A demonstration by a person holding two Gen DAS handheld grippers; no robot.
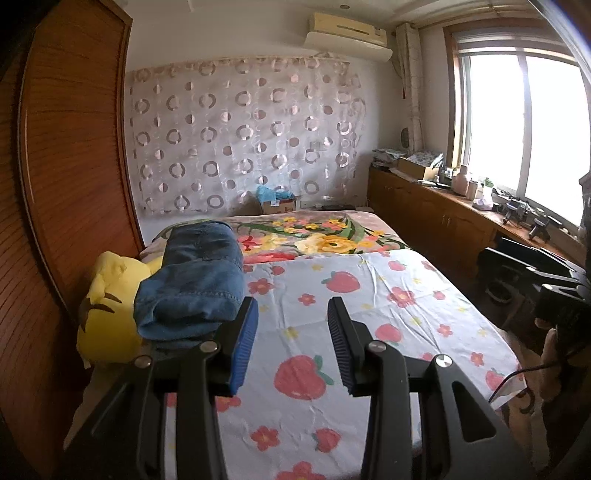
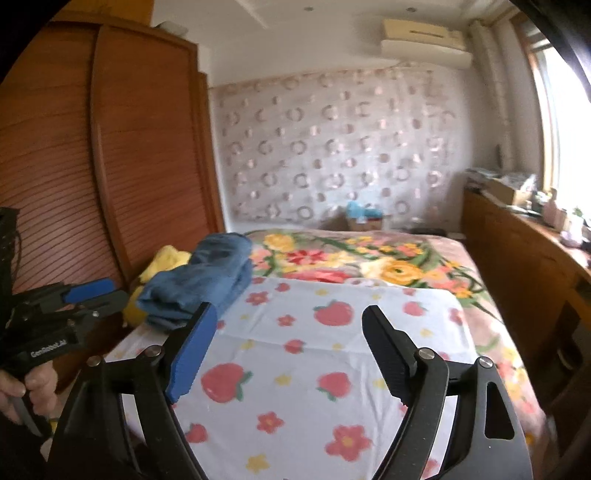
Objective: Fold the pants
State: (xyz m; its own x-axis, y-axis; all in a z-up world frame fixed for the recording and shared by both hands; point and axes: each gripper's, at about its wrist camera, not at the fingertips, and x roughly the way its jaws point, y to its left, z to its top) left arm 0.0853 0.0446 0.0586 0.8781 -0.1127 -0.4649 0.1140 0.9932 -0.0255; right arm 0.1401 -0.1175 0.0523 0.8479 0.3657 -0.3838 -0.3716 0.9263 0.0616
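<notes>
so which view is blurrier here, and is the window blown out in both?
Right wrist view is softer: the strawberry sheet and dotted curtain smear. Left wrist view is sharp on the folded jeans. The window clips to white in both; both bend straight edges.

Counts: 2 grippers – left gripper (image 1: 291,310), right gripper (image 2: 290,317), nothing between either pair of jaws. 1 bundle of folded blue jeans (image 1: 195,280) at 10 o'clock on the bed, possibly more than one pair, can't tell. 1 yellow plush toy (image 1: 107,306) touching it at 9 o'clock. 1 strawberry-print sheet (image 1: 354,306), 1 floral blanket (image 1: 317,236) at 12. 1 cardboard box (image 1: 277,205), 1 air conditioner (image 1: 347,33), 1 window (image 1: 517,125).
</notes>
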